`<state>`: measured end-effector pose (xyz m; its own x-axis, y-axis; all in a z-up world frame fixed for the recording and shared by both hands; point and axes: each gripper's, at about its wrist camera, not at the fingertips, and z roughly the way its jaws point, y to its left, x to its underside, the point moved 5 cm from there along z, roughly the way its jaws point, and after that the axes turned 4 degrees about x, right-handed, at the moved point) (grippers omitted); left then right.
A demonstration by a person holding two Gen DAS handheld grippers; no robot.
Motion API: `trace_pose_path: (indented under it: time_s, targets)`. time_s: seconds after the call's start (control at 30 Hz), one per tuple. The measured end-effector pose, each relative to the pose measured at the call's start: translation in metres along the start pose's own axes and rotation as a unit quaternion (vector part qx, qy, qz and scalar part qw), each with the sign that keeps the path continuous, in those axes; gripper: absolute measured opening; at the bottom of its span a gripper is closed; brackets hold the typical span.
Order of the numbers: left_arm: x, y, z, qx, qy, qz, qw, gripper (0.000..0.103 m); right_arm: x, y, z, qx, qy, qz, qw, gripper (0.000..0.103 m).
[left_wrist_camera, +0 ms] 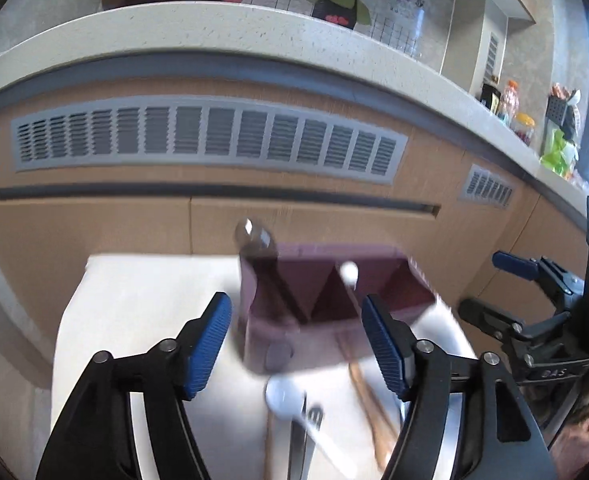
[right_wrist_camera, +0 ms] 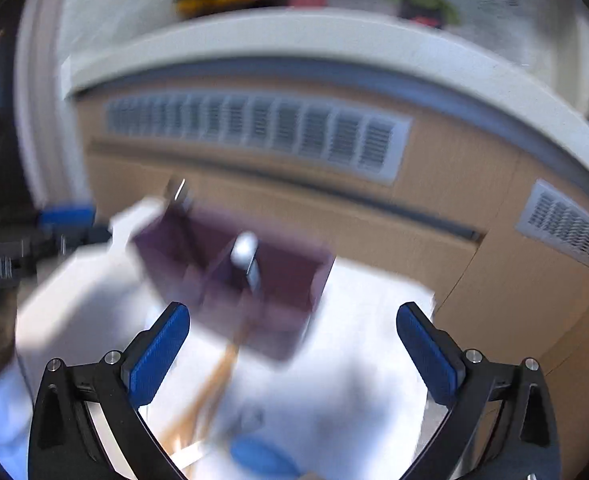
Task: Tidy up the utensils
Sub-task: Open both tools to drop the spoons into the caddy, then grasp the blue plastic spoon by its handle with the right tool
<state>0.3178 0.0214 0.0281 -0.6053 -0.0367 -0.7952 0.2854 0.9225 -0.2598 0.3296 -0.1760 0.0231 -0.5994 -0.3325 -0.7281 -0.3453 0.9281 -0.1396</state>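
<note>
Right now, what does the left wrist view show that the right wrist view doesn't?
Left wrist only: a white spoon lying loose on the white table, and jars along the counter.
Right wrist only: a blurred blue object near the bottom edge.
Both: the purple divided holder with utensils standing in it, wooden chopsticks, and both grippers open.

You had a purple holder that looked like smooth, matt plastic. The spoon in it was shiny metal. The sticks looked like wood. Your left gripper's pads were blue and ridged. The counter looked like speckled stone, the cupboard like matt wood.
</note>
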Motion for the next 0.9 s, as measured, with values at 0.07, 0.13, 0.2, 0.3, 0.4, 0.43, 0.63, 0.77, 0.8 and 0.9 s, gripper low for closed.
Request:
trace_pose_path:
  time_s: [0.07, 0.13, 0.2, 0.3, 0.4, 0.43, 0.63, 0.77, 0.8, 0.9]
  targets:
    - [0.016, -0.001, -0.008, -0.003, 0.015, 0.002, 0.9999, 0.073, 0.025, 0.004, 0.001, -0.025, 0.035, -0.026, 0.999, 0.103]
    - [0.034, -0.002, -0.013, -0.007, 0.03, 0.006, 0.9995, 0.077, 0.051, 0.007, 0.005, -0.04, 0.068, -0.051, 0.996, 0.103]
    - [0.055, -0.003, -0.017, -0.01, 0.049, 0.01, 0.9987, 0.079, 0.076, 0.006, 0.009, -0.032, 0.09, -0.079, 0.992, 0.103]
    - [0.079, 0.0, -0.022, -0.017, 0.071, 0.011, 0.9973, 0.08, 0.105, 0.005, 0.016, -0.018, 0.111, -0.1, 0.989, 0.103]
    - [0.093, 0.009, -0.026, -0.024, 0.087, -0.006, 0.9959, 0.08, 0.116, -0.002, 0.025, -0.023, 0.126, -0.081, 0.988, 0.103]
    - [0.097, 0.013, -0.028, -0.028, 0.091, -0.013, 0.9954, 0.08, 0.118, -0.006, 0.029, -0.025, 0.131, -0.066, 0.989, 0.103]
    - [0.096, 0.022, -0.05, -0.044, 0.087, -0.025, 0.9949, 0.08, 0.136, -0.023, 0.041, -0.042, 0.182, 0.038, 0.982, 0.103]
    - [0.092, 0.023, -0.072, -0.052, 0.075, -0.018, 0.9957, 0.082, 0.146, -0.009, 0.024, -0.047, 0.188, 0.068, 0.979, 0.103]
    - [0.091, 0.024, -0.078, -0.054, 0.071, -0.017, 0.9959, 0.083, 0.148, -0.002, 0.016, -0.057, 0.188, 0.072, 0.978, 0.103]
    - [0.091, 0.026, -0.096, -0.063, 0.061, -0.014, 0.996, 0.086, 0.154, 0.023, -0.004, -0.09, 0.187, 0.073, 0.975, 0.103]
